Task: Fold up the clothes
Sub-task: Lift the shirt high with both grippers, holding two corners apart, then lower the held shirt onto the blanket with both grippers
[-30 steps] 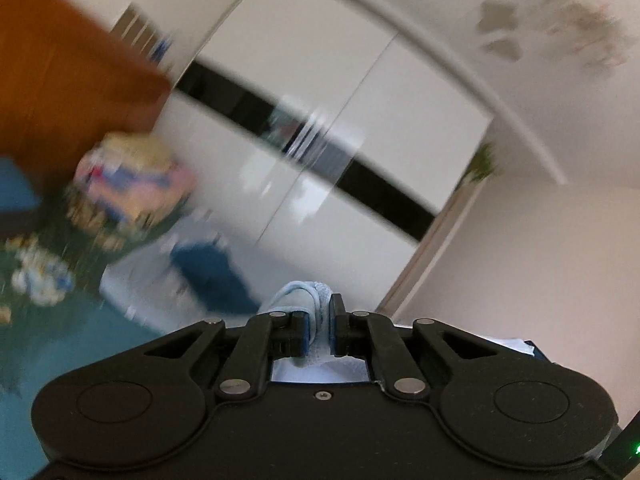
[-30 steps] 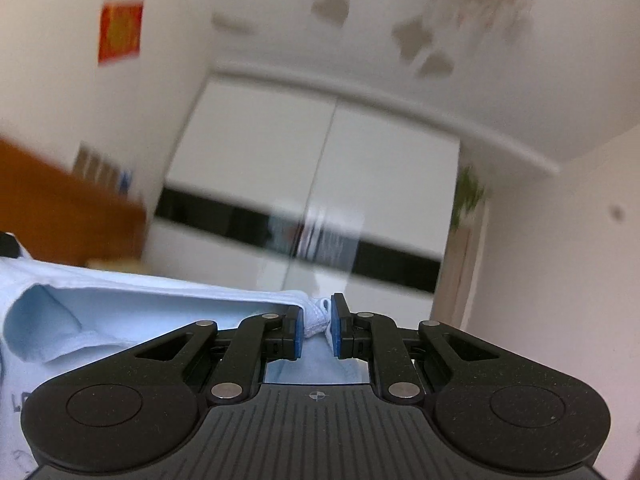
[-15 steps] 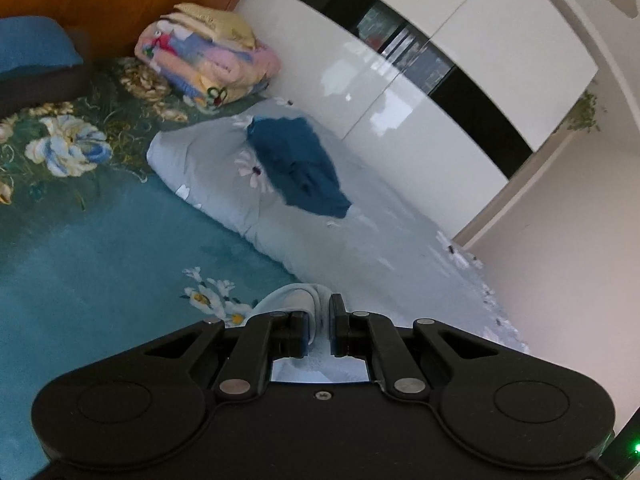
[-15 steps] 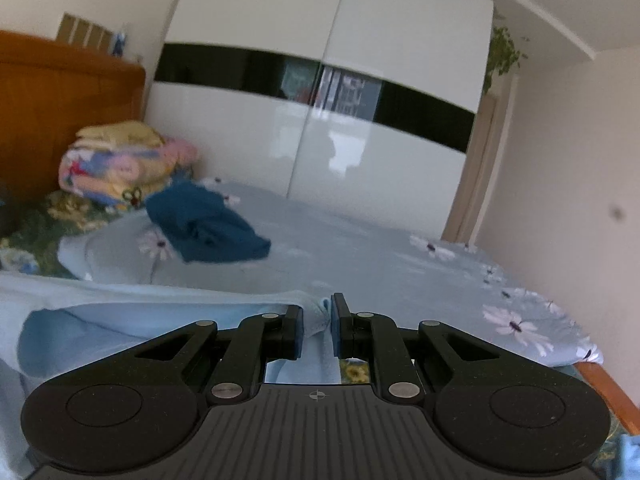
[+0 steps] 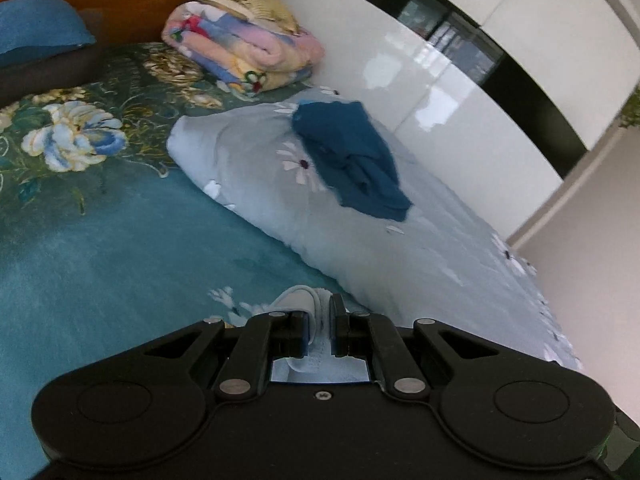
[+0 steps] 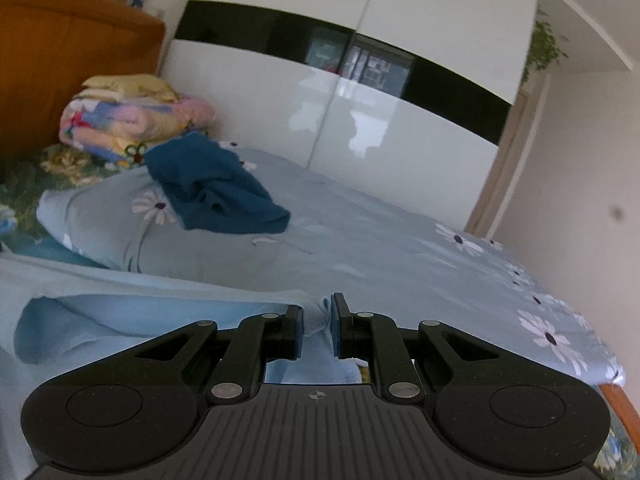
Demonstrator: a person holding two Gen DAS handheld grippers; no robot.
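left gripper jaws pinch the hem of the light blue shirt at lower centre; right gripper jaws pinch another bunch, cloth spanning lower left. judged: keep both pinches firm, edge taut and level, lower evenly onto bed. farther, mid-frame, navy garment crumpled on duvet.

crumpled garment on duvet | folded blankets behind duvet | wardrobe beyond bed
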